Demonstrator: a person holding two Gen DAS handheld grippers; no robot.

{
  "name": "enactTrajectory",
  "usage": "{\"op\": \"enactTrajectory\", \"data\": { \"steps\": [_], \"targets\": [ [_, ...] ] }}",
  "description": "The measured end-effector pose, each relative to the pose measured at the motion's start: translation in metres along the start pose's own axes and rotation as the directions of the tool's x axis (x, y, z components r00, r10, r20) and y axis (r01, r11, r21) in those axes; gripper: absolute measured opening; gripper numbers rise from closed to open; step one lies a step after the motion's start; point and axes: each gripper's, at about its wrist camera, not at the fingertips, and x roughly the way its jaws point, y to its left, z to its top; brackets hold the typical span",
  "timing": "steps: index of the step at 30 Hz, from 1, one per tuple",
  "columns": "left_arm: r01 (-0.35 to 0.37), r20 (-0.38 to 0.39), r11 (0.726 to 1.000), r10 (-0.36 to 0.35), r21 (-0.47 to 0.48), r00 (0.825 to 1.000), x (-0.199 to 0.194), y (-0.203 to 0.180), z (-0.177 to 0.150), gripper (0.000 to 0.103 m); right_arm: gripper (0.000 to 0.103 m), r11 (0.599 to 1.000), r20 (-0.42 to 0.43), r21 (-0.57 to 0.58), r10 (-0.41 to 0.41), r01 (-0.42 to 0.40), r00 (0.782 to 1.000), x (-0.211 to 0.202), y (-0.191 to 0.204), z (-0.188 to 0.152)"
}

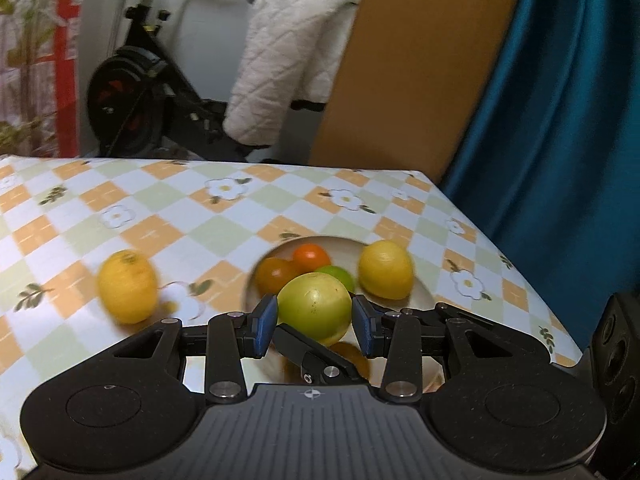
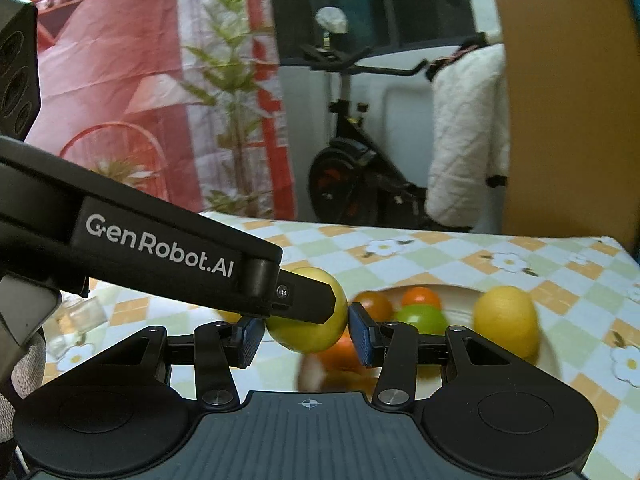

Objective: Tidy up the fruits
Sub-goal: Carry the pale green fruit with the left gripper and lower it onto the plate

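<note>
A yellow-green round fruit [image 1: 314, 306] hangs just above the near side of a white plate [image 1: 422, 292]. My left gripper [image 1: 314, 314] is shut on it, blue pads against both its sides. My right gripper [image 2: 306, 334] is shut on the same fruit [image 2: 308, 326], and the left gripper's finger [image 2: 310, 300] crosses over its top. The right gripper's finger [image 1: 316, 356] passes under the fruit in the left wrist view. On the plate lie a lemon [image 1: 385, 269], a lime [image 1: 338, 274] and two orange fruits [image 1: 311, 258]. Another lemon [image 1: 127, 286] lies on the cloth, left of the plate.
The table [image 1: 200, 216] has a checked flower cloth; its far edge and right edge are close to the plate. Behind it stand an exercise bike [image 1: 132, 92], a white quilted garment [image 1: 280, 60], a brown board [image 1: 412, 60] and a blue curtain [image 1: 560, 120]. A clear plastic item [image 2: 80, 312] lies at the left.
</note>
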Motion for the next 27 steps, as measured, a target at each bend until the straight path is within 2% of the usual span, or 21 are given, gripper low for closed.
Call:
{"op": "enactTrajectory", "data": {
  "steps": [7,12,27],
  "targets": [
    [0.059,-0.034,0.998,-0.058,0.027,0.998,0.027,-0.028,0.007,0.043,0.042,0.996,0.004,0.064,-0.068,0.067,0.998,-0.010,-0.043,-0.006],
    [0.069,-0.063,0.996,-0.065,0.063,0.996,0.043,-0.039,0.007,0.043,0.042,0.988,-0.007,0.119,-0.103,0.103,0.995,-0.009,-0.068,-0.012],
    [0.060,-0.129,0.996,-0.051,0.066,0.990,0.068,-0.044,0.008,0.043,0.042,0.976,-0.054,0.172,-0.124,0.131,0.991,0.009,-0.091,-0.025]
  ]
}}
